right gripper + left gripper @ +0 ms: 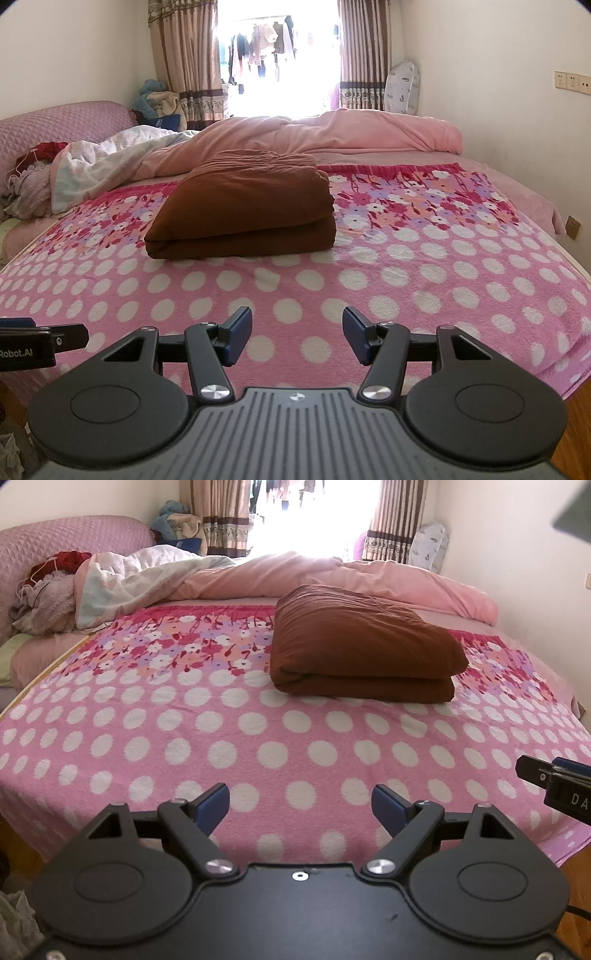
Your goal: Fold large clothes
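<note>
A brown garment (362, 646) lies folded into a thick rectangular bundle on the pink dotted blanket (221, 738); the right wrist view has the same bundle (243, 206) left of centre. My left gripper (300, 806) hovers over the near edge of the bed, well short of the bundle, open with nothing between its blue pads. My right gripper (297, 334) is likewise open and empty above the near edge. Each gripper shows at the side of the other's view: the right one (554, 782) and the left one (40, 341).
A pink duvet (332, 576) and a white quilt (140, 576) are heaped at the far end of the bed. Loose clothes (44, 594) pile at the far left by a pink headboard (66, 535). Curtains and a bright window stand behind. Wood floor shows at the lower right.
</note>
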The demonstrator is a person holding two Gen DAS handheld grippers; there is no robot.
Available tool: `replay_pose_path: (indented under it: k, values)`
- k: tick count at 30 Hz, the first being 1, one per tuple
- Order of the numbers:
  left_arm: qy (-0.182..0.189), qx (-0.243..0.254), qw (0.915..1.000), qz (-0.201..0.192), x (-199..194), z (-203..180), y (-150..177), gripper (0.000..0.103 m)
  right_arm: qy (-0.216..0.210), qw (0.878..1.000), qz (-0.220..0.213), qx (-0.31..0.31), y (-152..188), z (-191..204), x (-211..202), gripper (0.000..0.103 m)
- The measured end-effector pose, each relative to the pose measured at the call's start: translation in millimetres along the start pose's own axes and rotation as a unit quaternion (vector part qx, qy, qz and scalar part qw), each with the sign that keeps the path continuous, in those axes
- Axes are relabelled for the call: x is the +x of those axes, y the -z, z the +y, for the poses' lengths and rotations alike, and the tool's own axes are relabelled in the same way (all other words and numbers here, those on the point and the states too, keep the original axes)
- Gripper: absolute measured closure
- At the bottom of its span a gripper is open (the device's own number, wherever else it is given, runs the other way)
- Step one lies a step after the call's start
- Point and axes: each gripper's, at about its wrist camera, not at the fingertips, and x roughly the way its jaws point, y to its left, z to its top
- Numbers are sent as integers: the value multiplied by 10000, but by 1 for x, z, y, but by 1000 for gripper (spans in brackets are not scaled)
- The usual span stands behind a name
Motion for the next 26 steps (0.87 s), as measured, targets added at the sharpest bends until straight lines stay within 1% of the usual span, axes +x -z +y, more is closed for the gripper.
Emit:
replay_pose_path:
  k: [26]
  values:
    - [26,55,10000,3,0,-2,1,17,1,10000,2,-3,0,0,0,36]
